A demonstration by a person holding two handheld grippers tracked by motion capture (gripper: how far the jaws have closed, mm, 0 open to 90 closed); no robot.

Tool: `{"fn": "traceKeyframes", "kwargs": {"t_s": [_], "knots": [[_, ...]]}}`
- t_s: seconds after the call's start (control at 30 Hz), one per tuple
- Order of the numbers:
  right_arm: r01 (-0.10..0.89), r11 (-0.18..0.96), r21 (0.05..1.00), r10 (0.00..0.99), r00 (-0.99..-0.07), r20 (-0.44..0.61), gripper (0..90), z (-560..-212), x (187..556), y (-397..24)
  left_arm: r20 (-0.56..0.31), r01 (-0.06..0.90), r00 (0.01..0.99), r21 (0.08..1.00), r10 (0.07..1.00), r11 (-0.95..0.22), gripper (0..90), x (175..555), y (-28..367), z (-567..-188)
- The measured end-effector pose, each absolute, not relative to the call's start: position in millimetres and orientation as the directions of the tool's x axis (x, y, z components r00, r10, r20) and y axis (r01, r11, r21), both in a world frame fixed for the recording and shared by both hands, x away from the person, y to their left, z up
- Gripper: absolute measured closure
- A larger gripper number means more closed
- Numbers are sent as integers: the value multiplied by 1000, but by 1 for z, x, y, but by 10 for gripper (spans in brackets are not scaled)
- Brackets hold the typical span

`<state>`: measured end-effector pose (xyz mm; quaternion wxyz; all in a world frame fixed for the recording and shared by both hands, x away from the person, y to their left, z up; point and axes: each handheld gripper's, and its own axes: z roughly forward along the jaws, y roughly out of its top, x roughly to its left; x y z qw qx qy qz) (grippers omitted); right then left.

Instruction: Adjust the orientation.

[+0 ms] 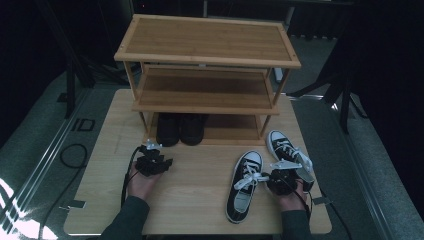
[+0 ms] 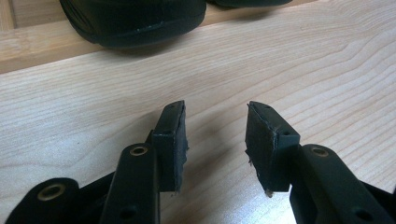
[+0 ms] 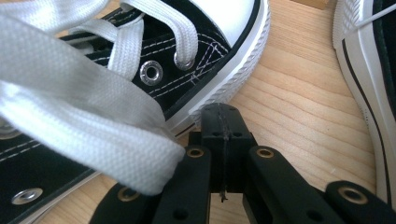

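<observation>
From above, the right tool (image 1: pixel 270 176) sat just right of the near black-and-white sneaker (image 1: pixel 244 184), with the second sneaker (image 1: pixel 286 150) just beyond it, and the left tool (image 1: pixel 160 159) hung well off to the left, short of the black shoes (image 1: pixel 181 128) under the wooden rack (image 1: pixel 207 59). The right gripper view gave what the high one could not: jaws clenched flat together, nothing between the pads, their tip right at the sneaker's white sole, a white lace (image 3: pixel 88 126) draped across the tool's left arm. The left gripper view showed released jaws, pads apart over bare bench (image 2: pixel 299 60), a black shoe's toe (image 2: pixel 135 21) ahead. Both hands lay low on the bench, forearms in from the near edge, tools pointing away from the person.
</observation>
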<state>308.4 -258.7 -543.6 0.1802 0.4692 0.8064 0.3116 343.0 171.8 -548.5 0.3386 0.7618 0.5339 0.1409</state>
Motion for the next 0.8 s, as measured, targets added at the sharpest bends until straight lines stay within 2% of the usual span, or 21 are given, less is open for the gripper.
{"fn": "traceKeyframes", "kwargs": {"t_s": [0.6,0.8], "knots": [[622,419,662,854,-517,-54,900,-541,333,-245,-142,721,394,661,908,-210,579,344,170,-550],[600,474,645,823,-562,-82,900,-540,345,-234,-141,720,394,661,908,-210,580,344,170,-550]]}}
